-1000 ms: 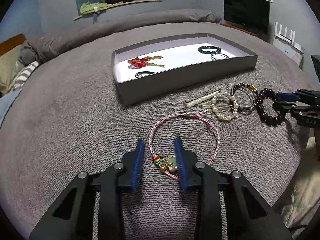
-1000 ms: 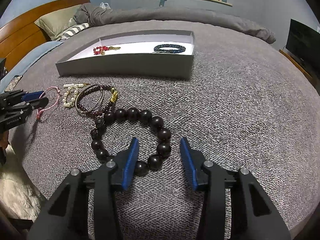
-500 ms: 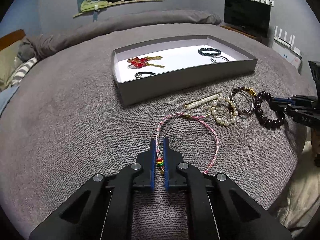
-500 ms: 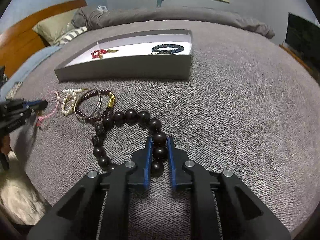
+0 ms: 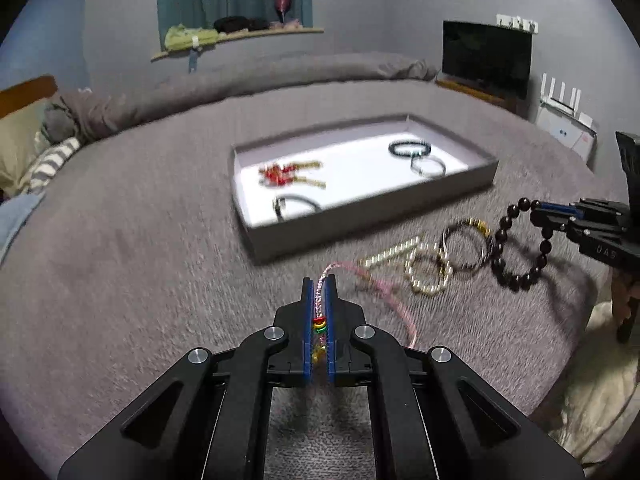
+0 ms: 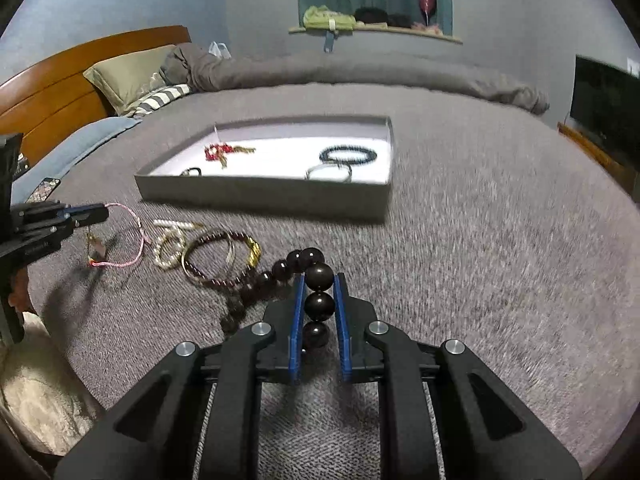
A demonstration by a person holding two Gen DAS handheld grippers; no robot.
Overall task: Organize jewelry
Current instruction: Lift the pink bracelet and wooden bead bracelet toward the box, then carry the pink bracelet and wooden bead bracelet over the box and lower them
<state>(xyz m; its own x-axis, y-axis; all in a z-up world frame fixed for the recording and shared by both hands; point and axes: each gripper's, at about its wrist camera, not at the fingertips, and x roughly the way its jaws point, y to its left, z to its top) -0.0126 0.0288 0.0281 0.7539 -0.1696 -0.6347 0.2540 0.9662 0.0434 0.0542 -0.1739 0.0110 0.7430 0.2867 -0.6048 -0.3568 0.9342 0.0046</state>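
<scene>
Pink braided cord bracelet (image 5: 320,296) sat pinched in the left gripper (image 5: 319,285), dark wooden bead bracelet (image 6: 319,305) in the right gripper (image 6: 318,280); the shallow grey cardboard tray (image 5: 360,222) lay ahead of both, nearer the left.

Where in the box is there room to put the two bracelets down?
The box has a bare white strip down its middle, between the red charm and the dark bead ring. The front middle, between the black ring and the silver bangle, is free too. Both ends are crowded.
</scene>
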